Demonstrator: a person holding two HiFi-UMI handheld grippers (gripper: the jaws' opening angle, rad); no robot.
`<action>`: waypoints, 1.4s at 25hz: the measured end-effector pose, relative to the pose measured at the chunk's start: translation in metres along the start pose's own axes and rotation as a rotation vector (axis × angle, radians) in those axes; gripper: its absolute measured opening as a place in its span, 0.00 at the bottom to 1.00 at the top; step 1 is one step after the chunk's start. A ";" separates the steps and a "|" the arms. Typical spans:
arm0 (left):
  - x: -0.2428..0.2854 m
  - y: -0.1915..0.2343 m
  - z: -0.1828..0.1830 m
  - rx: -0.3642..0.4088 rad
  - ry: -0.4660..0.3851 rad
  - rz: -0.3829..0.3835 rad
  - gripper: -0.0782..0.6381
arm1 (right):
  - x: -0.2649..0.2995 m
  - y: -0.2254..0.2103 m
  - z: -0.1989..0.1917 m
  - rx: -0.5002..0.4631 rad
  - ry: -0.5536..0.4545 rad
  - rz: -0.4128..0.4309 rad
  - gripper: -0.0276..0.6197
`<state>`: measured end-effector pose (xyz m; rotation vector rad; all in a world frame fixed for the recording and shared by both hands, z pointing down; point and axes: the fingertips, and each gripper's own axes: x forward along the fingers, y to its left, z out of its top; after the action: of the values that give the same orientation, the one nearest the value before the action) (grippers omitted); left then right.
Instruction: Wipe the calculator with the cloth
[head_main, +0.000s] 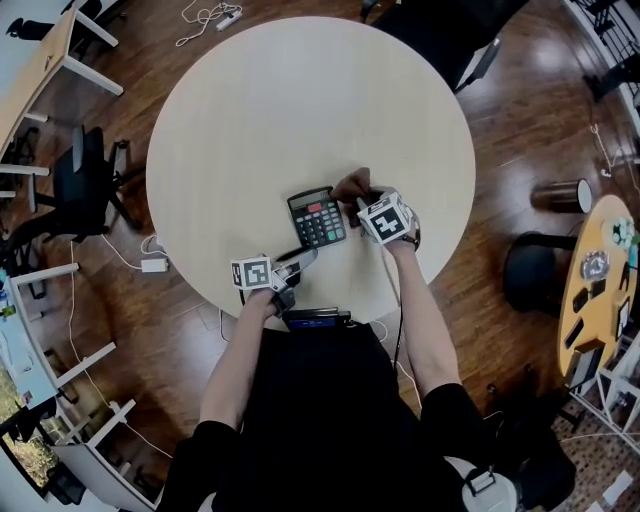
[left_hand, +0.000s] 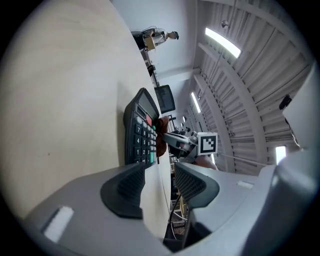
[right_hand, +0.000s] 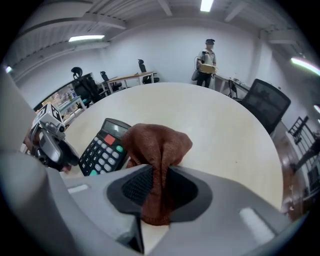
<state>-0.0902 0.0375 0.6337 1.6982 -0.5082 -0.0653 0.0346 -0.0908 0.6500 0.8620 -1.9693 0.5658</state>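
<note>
A black calculator (head_main: 317, 217) with a red key lies near the front edge of the round beige table (head_main: 300, 90). My right gripper (head_main: 362, 204) is just right of it, shut on a bunched brown cloth (right_hand: 157, 145) that hangs down onto the table beside the calculator (right_hand: 104, 147). My left gripper (head_main: 303, 259) hovers at the table's front edge, just below the calculator. Its jaws stand open with nothing between them (left_hand: 162, 187). In the left gripper view the calculator (left_hand: 141, 132) lies straight ahead, with the cloth (left_hand: 161, 136) behind it.
Black office chairs (head_main: 85, 185) stand left of the table and another (head_main: 530, 270) at the right. A small round side table (head_main: 600, 280) with objects is at the far right. A person (right_hand: 206, 62) carrying a box stands far beyond the table.
</note>
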 end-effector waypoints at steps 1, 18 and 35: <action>-0.005 -0.003 0.004 0.000 -0.026 -0.005 0.37 | -0.003 -0.006 -0.005 0.018 -0.002 -0.011 0.18; 0.005 0.037 0.094 0.058 -0.188 0.334 0.41 | 0.020 0.034 0.009 0.047 -0.021 0.261 0.18; 0.036 0.020 0.126 0.587 0.345 0.198 0.53 | -0.001 0.032 -0.015 0.336 -0.170 0.370 0.18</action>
<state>-0.1047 -0.0943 0.6364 2.1583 -0.4556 0.5607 0.0193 -0.0597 0.6546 0.7667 -2.2448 1.0934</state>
